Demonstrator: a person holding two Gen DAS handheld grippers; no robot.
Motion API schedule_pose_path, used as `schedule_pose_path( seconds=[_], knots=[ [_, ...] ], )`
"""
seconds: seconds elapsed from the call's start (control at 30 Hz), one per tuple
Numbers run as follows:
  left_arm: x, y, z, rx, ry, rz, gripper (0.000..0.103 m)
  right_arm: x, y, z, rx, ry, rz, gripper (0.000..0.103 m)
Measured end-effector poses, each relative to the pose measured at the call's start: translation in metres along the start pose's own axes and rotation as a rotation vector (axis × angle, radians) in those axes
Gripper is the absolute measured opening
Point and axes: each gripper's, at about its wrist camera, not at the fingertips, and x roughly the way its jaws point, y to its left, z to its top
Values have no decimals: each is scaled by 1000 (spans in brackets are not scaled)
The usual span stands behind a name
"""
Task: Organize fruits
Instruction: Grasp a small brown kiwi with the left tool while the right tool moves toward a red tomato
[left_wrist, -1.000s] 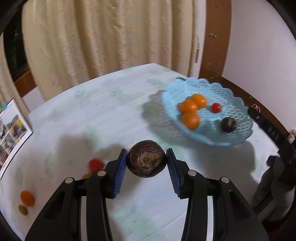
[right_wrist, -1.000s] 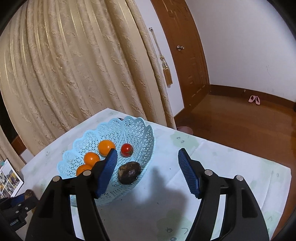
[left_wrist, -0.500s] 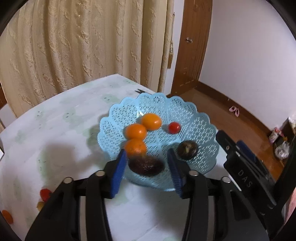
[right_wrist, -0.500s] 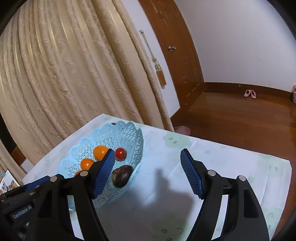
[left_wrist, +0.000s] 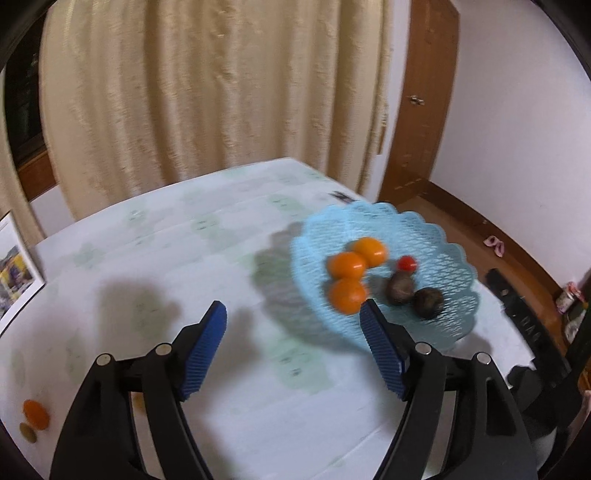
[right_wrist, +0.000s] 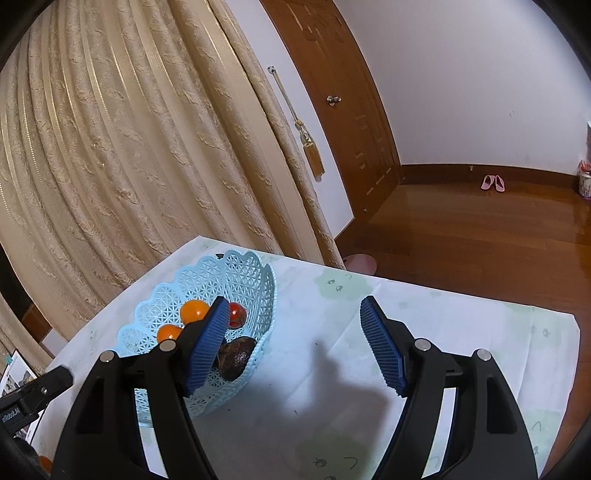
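Left wrist view: left gripper (left_wrist: 293, 332) stands wide apart, ribbed blue pads bare, above the pale printed tablecloth (left_wrist: 166, 266). Light-blue plastic lattice basket (left_wrist: 436, 236), scalloped rim, holds three smooth orange fruits (left_wrist: 347, 295), one small glossy red fruit (left_wrist: 407, 263) and two dark, rough-skinned round fruits (left_wrist: 399, 288) lying side by side. One orange fruit on the cloth (left_wrist: 36, 413) sits well apart at lower left. Right gripper (right_wrist: 293, 332) likewise gapes wide, gripping nothing, beside the basket.
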Motion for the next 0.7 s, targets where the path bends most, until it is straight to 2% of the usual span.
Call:
schedule_pose_path(
  seconds=[0.27, 0.43, 0.5, 0.57, 0.7],
  knots=[
    [-8, 59, -19, -108, 35, 96, 75, 0, 6, -1, -17, -5, -5, 75],
    [-4, 82, -40, -132, 81, 141, 74, 0, 7, -1, -26, -6, -8, 75],
    [0, 90, -49, -140, 105, 155, 71, 0, 8, -1, -31, -7, -9, 75],
    [5, 96, -57, -145, 130, 157, 62, -1, 9, -1, -37, -9, -10, 75],
    [14, 102, -68, -138, 161, 154, 54, -1, 11, -2, -47, -12, -11, 75]
  ],
)
